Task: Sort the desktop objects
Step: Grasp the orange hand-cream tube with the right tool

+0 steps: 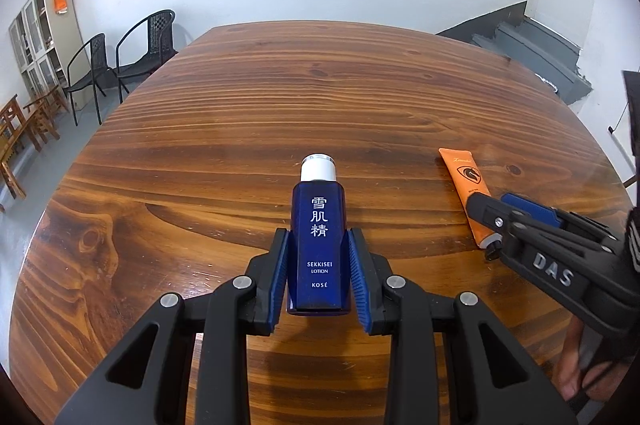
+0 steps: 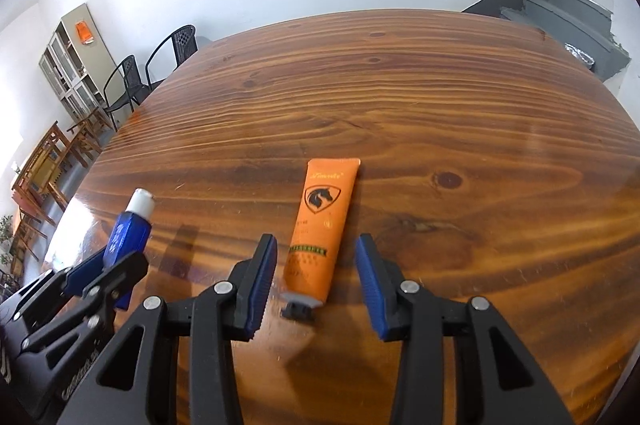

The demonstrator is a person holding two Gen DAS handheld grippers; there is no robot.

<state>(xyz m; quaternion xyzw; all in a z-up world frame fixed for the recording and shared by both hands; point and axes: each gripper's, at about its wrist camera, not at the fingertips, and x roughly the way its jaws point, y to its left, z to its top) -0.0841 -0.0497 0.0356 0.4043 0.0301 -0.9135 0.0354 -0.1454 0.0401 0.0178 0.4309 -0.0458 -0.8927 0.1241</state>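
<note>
The blue lotion bottle (image 1: 319, 245) sits between the fingers of the left gripper (image 1: 319, 279), base toward the camera and white cap (image 1: 318, 169) pointing away; the ribbed blue pads (image 1: 357, 275) close on its flat sides, which gives a firm hold on the lower half of the body. In the right wrist view the bottle (image 2: 129, 235) appears tilted with its cap raised off the worktop (image 1: 240, 105); whether its base touches the wood cannot be told. The orange tube (image 2: 322, 225) lies flat on the worktop to the right of the bottle and well apart from it, its dark cap (image 2: 298, 309) on the near end and its crimped end far. The right gripper (image 2: 316, 279) straddles the near end of the tube with a finger on each side; a clear gap remains between each pad and the tube, so nothing is held. Judged from this alignment, the fingers are set along the tube's length so they can close across its narrow width near the cap. No sorting container is visible on the worktop.
</note>
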